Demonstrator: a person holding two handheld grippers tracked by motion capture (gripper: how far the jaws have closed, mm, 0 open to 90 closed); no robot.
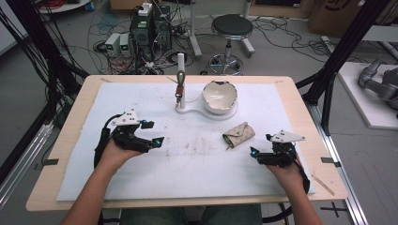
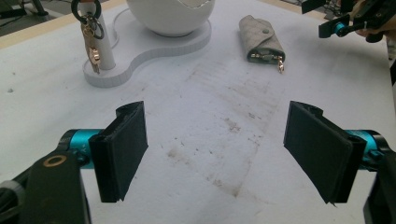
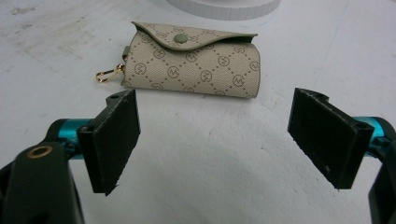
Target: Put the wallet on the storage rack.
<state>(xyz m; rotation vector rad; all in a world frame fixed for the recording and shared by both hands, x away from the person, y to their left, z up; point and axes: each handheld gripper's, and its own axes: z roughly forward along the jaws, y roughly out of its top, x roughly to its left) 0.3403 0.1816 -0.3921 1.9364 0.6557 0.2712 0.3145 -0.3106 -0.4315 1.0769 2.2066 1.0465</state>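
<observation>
A stained white foam mat [image 1: 141, 183] covers your wooden table [image 1: 70, 117]. The beige monogrammed snap-flap key pouch [image 3: 194, 60] lies just ahead of your right gripper [image 3: 215, 144], jaws spread. Your left gripper [image 2: 215, 154] is likewise spread, empty, facing a white stand [image 2: 154, 51] with what seems a key fob [image 2: 91, 39].

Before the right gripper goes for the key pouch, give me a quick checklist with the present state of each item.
1. Right gripper open: ok, jaws stand wide apart with nothing between them.
2. Key pouch ahead of the right gripper: ok, it lies flat on the white mat, just beyond the jaws, untouched.
3. Pouch closed: ok, flap is snapped shut; a small gold clip sticks out at one end.
4. Left gripper out of the way: ok, open and apart from the pouch, over bare mat.
5. Bowl and its white stand clear of the path: ok, they sit behind the pouch.
6. What is inside the pouch: cannot tell.
</observation>
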